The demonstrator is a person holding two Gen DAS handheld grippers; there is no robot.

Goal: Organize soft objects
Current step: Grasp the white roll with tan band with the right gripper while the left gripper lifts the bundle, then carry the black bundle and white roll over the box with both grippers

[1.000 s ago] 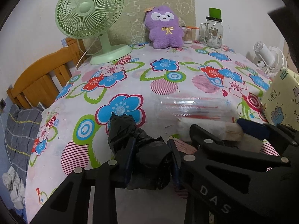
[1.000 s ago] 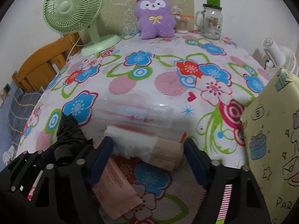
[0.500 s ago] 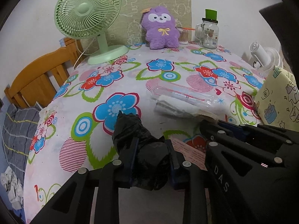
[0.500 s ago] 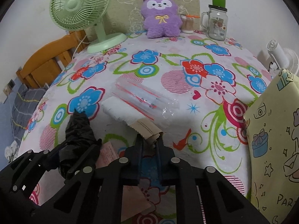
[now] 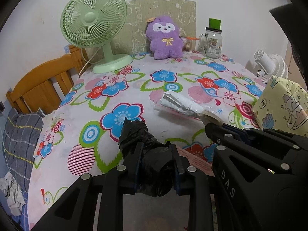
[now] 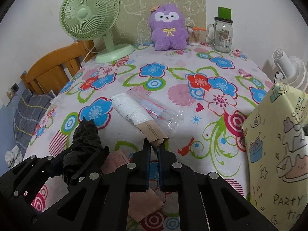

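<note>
A crumpled black plastic roll (image 5: pixel 138 134) sticks out forward over the flowered tablecloth (image 5: pixel 115 88), and my left gripper (image 5: pixel 156 150) is shut on its near end. My right gripper (image 6: pixel 155 148) is shut on the tan paper end (image 6: pixel 152 132) of a white soft roll (image 6: pixel 130 111), which slants away to the left over the cloth. In the left wrist view the white roll (image 5: pixel 181 104) shows at right, with the right gripper's fingertips (image 5: pixel 211 129) on its near end. The black roll (image 6: pixel 86 136) also shows at the left of the right wrist view.
A clear plastic wrapper (image 6: pixel 163 111) lies beside the white roll and a pink paper slip (image 6: pixel 117 159) under the grippers. At the back stand a green fan (image 5: pixel 94 23), a purple plush (image 5: pixel 165 36) and a glass jar mug (image 5: pixel 211 42). A yellow printed bag (image 6: pixel 279 134) stands right.
The right gripper's jaws closed on the tan end of the white roll, and the roll swung from lying crosswise to slanting away. The left gripper kept its hold on the black roll.
</note>
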